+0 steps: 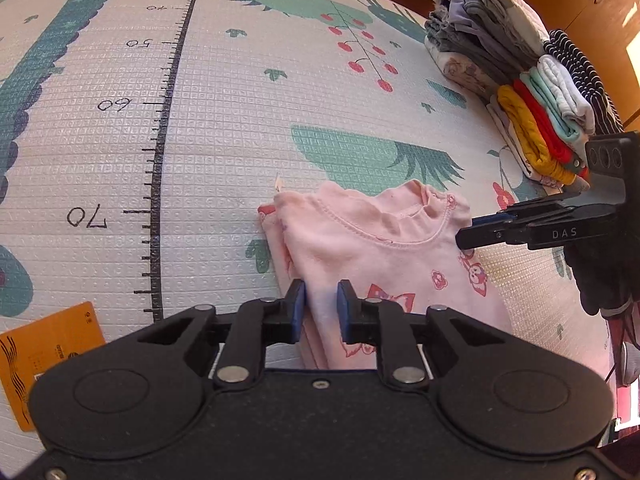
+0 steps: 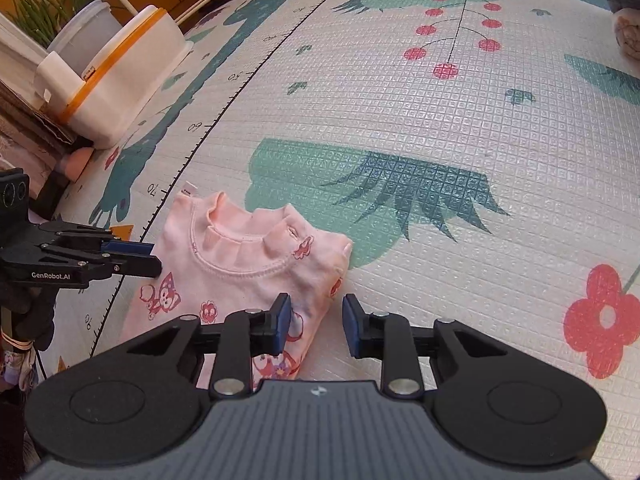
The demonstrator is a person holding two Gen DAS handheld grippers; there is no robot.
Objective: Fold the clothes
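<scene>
- On the play mat (image 2: 400,120), beside its ruler line, lies a folded pink shirt (image 2: 240,264) with cartoon prints.
- Collar points away from both grippers; long axis runs toward them.
- Left gripper (image 1: 321,312) and right gripper (image 2: 316,322) both spread, holding nothing.

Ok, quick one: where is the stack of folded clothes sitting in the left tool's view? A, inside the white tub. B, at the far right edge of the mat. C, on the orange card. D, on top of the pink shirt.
B: the stack stands at the mat's far right edge, apart from the pink shirt.
</scene>
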